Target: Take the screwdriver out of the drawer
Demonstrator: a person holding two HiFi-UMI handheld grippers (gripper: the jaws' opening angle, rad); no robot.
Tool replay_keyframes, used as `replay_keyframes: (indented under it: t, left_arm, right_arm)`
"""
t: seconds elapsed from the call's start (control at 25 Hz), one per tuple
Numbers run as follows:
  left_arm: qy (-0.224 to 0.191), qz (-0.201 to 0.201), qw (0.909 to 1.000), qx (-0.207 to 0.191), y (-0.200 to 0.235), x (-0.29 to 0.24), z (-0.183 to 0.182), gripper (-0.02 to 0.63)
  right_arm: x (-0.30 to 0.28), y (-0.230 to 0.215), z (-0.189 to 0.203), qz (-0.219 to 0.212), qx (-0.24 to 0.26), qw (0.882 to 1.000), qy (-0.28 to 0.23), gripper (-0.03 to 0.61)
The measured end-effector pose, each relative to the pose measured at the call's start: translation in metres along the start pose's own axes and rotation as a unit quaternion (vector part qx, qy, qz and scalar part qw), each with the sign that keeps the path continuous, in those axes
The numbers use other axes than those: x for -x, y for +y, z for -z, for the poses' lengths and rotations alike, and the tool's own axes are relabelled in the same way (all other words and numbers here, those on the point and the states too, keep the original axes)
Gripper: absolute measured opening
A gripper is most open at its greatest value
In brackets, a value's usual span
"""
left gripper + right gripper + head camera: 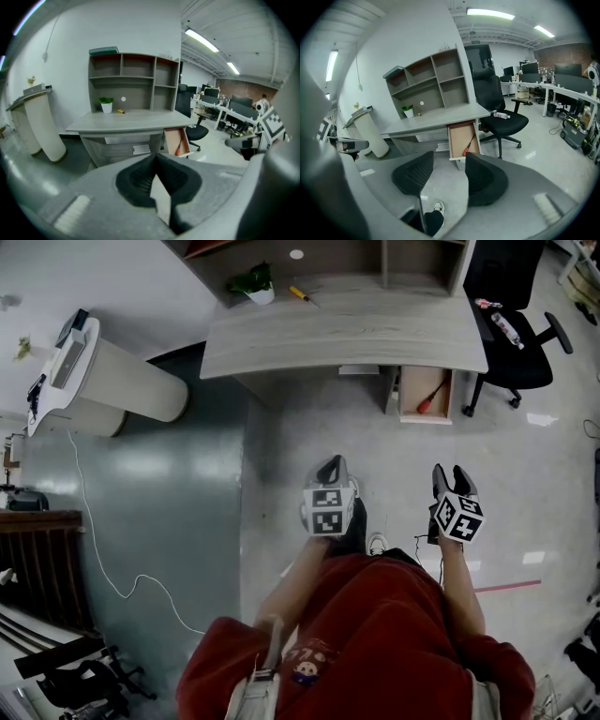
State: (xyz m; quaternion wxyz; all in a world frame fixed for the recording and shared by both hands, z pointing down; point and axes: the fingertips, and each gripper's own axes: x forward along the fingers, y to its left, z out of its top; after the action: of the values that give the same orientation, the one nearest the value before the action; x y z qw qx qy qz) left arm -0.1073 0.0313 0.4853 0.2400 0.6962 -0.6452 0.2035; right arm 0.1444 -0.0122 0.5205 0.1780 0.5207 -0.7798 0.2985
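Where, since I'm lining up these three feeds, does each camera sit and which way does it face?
Head view: on the person's head, looking steeply down at the floor and desk; torso, both arms, left gripper and right gripper show.
Left gripper view: rides that gripper, faces the desk; its jaws together, right gripper at the right edge.
Right gripper view: rides that gripper, faces the open drawer; jaws apart, a shoe below.
Shared: all show the desk and the drawer holding the screwdriver.

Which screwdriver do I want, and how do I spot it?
Find the grey desk with the shelf unit; under its right end, beside the black chair, one drawer hangs open. The screwdriver lies alone inside it, and its red handle sets it apart from the yellow-handled screwdriver up on the desktop by the potted plant.
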Motion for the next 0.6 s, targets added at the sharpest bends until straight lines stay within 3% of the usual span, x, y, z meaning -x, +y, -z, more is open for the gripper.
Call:
replay_keyframes:
  t: [0.6]
  left_arm:
    - [0.008,0.038,0.9992,-0.010,0.102,-0.088,-0.076,-0.002]
  right_arm:
    - [-0.114,0.065,-0.076,0.021,-0.009,1.000,0.006,0.196]
